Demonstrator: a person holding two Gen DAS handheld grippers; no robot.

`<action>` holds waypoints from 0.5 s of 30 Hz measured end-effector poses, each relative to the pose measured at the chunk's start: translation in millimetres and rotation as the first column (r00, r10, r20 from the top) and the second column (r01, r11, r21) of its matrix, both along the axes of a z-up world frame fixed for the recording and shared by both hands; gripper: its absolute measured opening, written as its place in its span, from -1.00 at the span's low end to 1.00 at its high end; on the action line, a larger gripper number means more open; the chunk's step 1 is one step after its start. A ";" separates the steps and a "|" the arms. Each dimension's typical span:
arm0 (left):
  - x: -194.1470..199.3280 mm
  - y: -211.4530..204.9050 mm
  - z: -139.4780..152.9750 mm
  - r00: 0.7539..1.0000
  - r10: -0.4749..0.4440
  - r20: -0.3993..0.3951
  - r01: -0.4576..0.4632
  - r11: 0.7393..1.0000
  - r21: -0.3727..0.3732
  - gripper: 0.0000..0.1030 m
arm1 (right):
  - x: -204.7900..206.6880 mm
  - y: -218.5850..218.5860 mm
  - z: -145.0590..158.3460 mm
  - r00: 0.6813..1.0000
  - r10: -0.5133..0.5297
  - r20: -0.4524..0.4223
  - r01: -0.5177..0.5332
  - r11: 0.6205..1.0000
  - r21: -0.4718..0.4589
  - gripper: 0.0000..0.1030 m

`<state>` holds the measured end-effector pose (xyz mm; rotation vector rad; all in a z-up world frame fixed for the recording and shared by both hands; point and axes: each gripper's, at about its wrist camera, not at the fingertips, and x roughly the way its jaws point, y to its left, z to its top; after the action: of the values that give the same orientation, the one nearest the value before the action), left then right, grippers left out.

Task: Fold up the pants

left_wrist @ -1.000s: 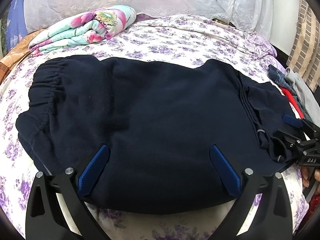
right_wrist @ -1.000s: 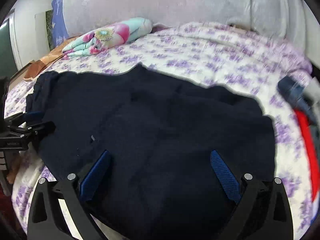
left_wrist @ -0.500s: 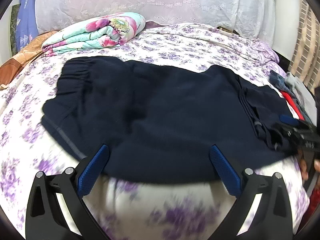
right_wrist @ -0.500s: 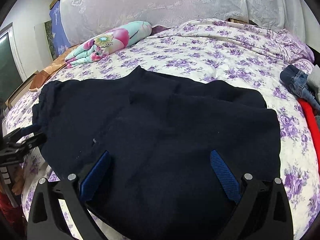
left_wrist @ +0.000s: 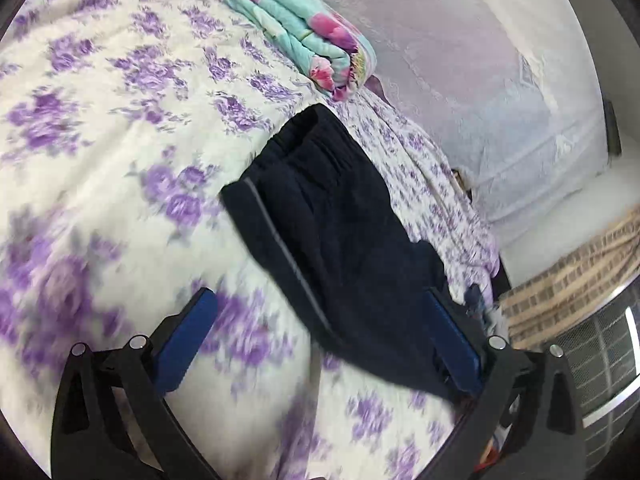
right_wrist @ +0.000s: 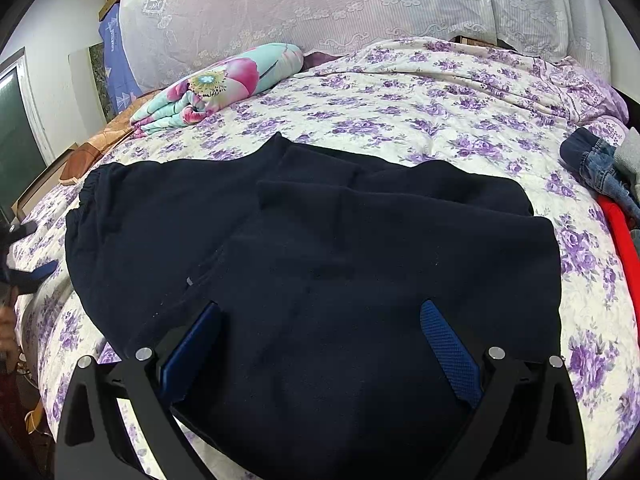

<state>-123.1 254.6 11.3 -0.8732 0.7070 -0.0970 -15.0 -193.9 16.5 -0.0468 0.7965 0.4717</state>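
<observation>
Navy fleece pants (right_wrist: 312, 264) lie folded on the purple-flowered bed (right_wrist: 440, 112). Left claw (left_wrist: 320, 340), wide open and empty, has swung off them since earlier; right claw (right_wrist: 320, 344) stays spread, gripping nothing. No readable writing.

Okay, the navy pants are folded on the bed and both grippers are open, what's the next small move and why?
Probably bring the left gripper back square over the waistband end: its view is tilted and blurred and its jaws hold nothing. The pants lie flat on the bedspread, and the right gripper hovers open over their near edge.

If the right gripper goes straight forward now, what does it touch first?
Most likely the dark pants: the open right gripper points at them, lying spread on the bed. Depth is unclear.
</observation>
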 end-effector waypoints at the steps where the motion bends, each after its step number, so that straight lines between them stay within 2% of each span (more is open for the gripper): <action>1: 6.0 -0.7 -1.1 1.000 0.011 0.000 -0.011 1.000 -0.002 0.91 | -0.2 0.3 0.0 1.000 0.000 0.000 0.000 1.000 0.000 0.93; 7: 40.0 -8.4 -2.8 1.000 0.030 0.007 -0.030 0.999 0.037 0.91 | 0.0 -0.3 -0.2 1.000 0.000 0.000 0.000 1.000 0.001 0.93; 10: 41.1 -2.6 -1.7 0.996 0.090 0.017 -0.090 0.996 0.016 0.82 | -0.5 -2.8 0.6 1.000 -0.007 0.003 0.007 1.000 0.014 0.93; 12: 33.5 -3.0 0.6 0.988 0.155 -0.002 -0.155 0.986 0.060 0.11 | -2.3 -11.7 3.5 0.999 -0.050 0.019 0.049 0.998 0.047 0.93; 14: 27.9 -5.6 2.4 0.984 0.176 -0.005 -0.174 0.978 0.119 -0.24 | -4.1 -23.9 6.3 0.995 -0.098 0.029 0.095 0.991 0.098 0.93; 15: 25.8 -9.0 4.1 0.985 0.173 -0.002 -0.171 0.973 0.153 -0.24 | -4.3 -30.9 6.5 0.993 -0.118 0.025 0.114 0.985 0.132 0.93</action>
<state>-97.2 245.5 15.4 -0.7856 0.6417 0.1177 -19.3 -224.8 23.1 0.1129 0.7303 0.4105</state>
